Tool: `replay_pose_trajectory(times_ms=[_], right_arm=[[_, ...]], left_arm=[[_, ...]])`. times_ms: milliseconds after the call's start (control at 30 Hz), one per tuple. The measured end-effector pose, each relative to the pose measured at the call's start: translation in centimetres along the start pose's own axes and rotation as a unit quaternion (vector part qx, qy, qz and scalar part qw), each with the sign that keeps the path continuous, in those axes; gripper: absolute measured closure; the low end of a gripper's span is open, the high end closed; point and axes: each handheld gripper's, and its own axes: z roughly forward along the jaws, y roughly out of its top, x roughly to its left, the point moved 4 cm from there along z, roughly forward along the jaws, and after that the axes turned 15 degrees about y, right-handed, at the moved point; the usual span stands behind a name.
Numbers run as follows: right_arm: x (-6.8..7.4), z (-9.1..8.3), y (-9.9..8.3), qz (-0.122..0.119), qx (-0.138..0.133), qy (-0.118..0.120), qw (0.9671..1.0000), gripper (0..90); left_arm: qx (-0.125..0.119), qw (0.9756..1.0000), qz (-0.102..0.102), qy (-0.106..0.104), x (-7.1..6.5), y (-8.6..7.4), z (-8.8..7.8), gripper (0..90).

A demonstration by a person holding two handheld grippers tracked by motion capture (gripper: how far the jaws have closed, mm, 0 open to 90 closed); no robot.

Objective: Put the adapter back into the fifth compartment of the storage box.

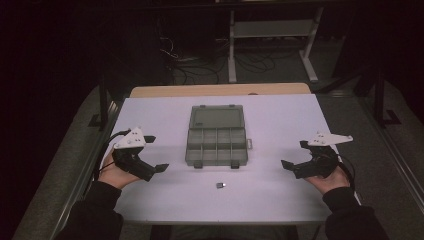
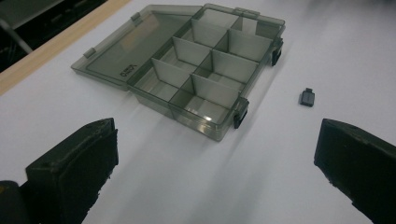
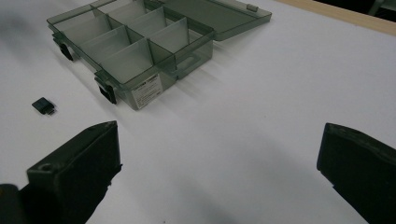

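Compartment box (image 1: pixel 217 142) lay open at the worktop (image 1: pixel 280 115) centre, small black adapter (image 1: pixel 221 185) near the front edge, left gripper (image 1: pixel 153 153) and right gripper (image 1: pixel 292 154) at opposite side edges, jaws released, empty.

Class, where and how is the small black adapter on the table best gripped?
Grip the adapter across its wider body, coming straight down from above. It lies flat and low on the table, clear of the open box, so only its side faces offer the jaws purchase.

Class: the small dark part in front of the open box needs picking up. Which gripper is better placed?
Neither clearly: the small dark part lies about midway between the open left gripper and open right gripper.
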Motion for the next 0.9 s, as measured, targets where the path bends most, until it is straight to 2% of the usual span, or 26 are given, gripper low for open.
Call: replay_pose_trajectory(times_ms=[100,133,233,467,767,900], right_arm=[[0.0,0.0,0.0,0.000,0.000,0.000,1.0000,0.0],[0.0,0.0,0.0,0.000,0.000,0.000,1.0000,0.0],[0.0,0.0,0.0,0.000,0.001,0.001,1.0000,0.0],[0.1,0.1,0.0,-0.002,0.005,0.003,1.0000,0.0],[0.1,0.1,0.0,-0.003,0.004,0.005,1.0000,0.0],[0.1,0.1,0.0,-0.003,0.005,0.005,1.0000,0.0]], left_arm=[[0.001,1.0000,0.004,-0.002,-0.1,0.2,0.1,0.0],[-0.001,0.9998,0.015,-0.013,-0.7,1.2,0.7,0.0],[0.001,0.9995,0.024,-0.020,-1.3,1.7,1.2,0.0],[0.009,0.9986,0.038,-0.036,-2.2,2.3,2.1,0.0],[0.009,0.9977,0.045,-0.050,-2.9,2.9,2.7,0.0],[0.010,0.9965,0.058,-0.060,-3.6,3.2,3.0,0.0]])
